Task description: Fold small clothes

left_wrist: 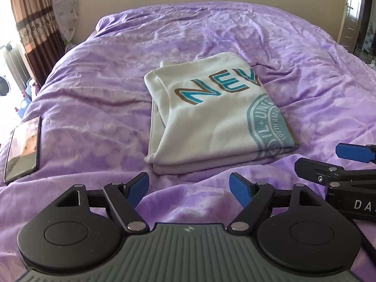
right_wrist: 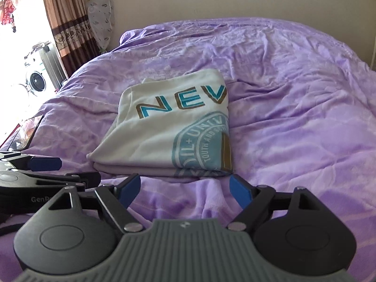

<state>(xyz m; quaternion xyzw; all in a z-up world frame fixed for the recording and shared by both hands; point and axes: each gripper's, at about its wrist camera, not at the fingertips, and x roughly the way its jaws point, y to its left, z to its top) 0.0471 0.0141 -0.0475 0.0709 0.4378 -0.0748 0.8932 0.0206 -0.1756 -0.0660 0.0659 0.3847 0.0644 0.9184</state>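
A white T-shirt [left_wrist: 211,122] with teal "NEV" lettering and a round teal print lies folded into a compact rectangle on the purple bedspread [left_wrist: 94,94]; it also shows in the right wrist view [right_wrist: 164,131]. My left gripper [left_wrist: 189,188] is open and empty, just short of the shirt's near edge. My right gripper [right_wrist: 185,189] is open and empty, also just short of the near edge. The right gripper shows at the right edge of the left wrist view [left_wrist: 338,164]. The left gripper shows at the left edge of the right wrist view [right_wrist: 58,169].
A phone [left_wrist: 22,148] lies on the bed at the left, also seen in the right wrist view [right_wrist: 25,131]. Curtains [right_wrist: 68,23], a covered fan [right_wrist: 101,16] and a washing machine [right_wrist: 35,80] stand beyond the bed's left side. A wall runs behind the bed.
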